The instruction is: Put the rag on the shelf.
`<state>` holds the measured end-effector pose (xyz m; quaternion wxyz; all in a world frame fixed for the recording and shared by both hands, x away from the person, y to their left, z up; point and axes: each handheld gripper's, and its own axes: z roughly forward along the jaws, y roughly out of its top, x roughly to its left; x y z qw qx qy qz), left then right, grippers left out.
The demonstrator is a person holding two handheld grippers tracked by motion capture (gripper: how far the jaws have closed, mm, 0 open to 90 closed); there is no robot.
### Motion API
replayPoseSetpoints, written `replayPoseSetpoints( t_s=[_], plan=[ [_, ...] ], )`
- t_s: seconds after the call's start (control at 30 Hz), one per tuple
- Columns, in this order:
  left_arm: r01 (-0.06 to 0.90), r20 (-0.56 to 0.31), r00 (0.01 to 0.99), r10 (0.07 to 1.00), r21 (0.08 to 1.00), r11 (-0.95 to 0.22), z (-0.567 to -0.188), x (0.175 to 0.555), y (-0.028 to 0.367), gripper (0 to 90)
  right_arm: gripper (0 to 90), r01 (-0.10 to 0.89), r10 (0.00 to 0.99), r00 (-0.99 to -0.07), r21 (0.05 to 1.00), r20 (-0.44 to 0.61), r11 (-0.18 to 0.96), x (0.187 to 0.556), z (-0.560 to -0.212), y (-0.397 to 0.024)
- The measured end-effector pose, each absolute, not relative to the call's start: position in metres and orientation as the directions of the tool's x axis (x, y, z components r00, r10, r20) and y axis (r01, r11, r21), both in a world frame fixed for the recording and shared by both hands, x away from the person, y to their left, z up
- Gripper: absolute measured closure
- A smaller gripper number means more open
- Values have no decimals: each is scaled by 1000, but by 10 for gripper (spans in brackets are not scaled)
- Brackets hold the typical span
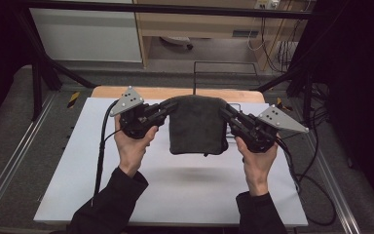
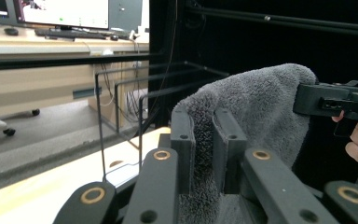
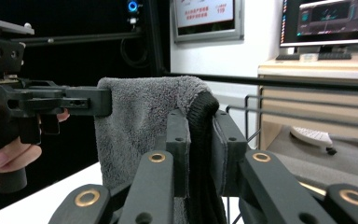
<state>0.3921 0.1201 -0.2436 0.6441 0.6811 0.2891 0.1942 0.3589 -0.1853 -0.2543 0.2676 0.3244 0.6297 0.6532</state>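
my left gripper (image 1: 164, 111) is clamped on the upper left corner of the grey towel (image 1: 197, 126); in the left gripper view the two black jaws pinch a fold of the fluffy cloth (image 2: 256, 112) between them. my right gripper (image 1: 225, 113) is clamped on the opposite upper corner, and in the right gripper view the jaws squeeze the towel's dark stitched hem, with the rest of the cloth (image 3: 140, 121) hanging off to the side.

i see the towel stretched between the two grippers, its top edge arched and its body hanging down, lifted off the white table top (image 1: 126, 195). a soft shadow lies on the table under it. the cloth looks doubled over, roughly square, with a small tag or thread at its lower edge.

each gripper sits in one hand: the left hand (image 1: 131, 146) and the right hand (image 1: 258, 163) come up from the bottom in dark sleeves, and a grey three-cornered plate tops each gripper. black cables trail down both sides of the table.

behind the table stands a thin black wire rack (image 1: 224, 73), and beyond it a wooden desk (image 1: 199, 24).
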Motion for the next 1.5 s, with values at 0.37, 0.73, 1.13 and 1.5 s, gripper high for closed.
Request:
replayPoseSetpoints(
  t_s=[0.37,0.73,1.13,1.5],
  plan=[
    [126,-123,769,627,991,39,-224,404,101,798,796,11,788,-611,996,81,-94,364,-233,-200],
    [100,-126,776,618,992,77,-202,422,84,799,796,-27,811,-582,995,65,-99,372,-210,-210],
    [63,-117,781,613,992,109,-178,436,67,800,796,-77,834,-550,992,43,-102,383,-185,-220],
    [35,-112,791,601,990,138,-153,447,57,800,797,-121,845,-532,985,41,-124,392,-162,-229]
  ],
)
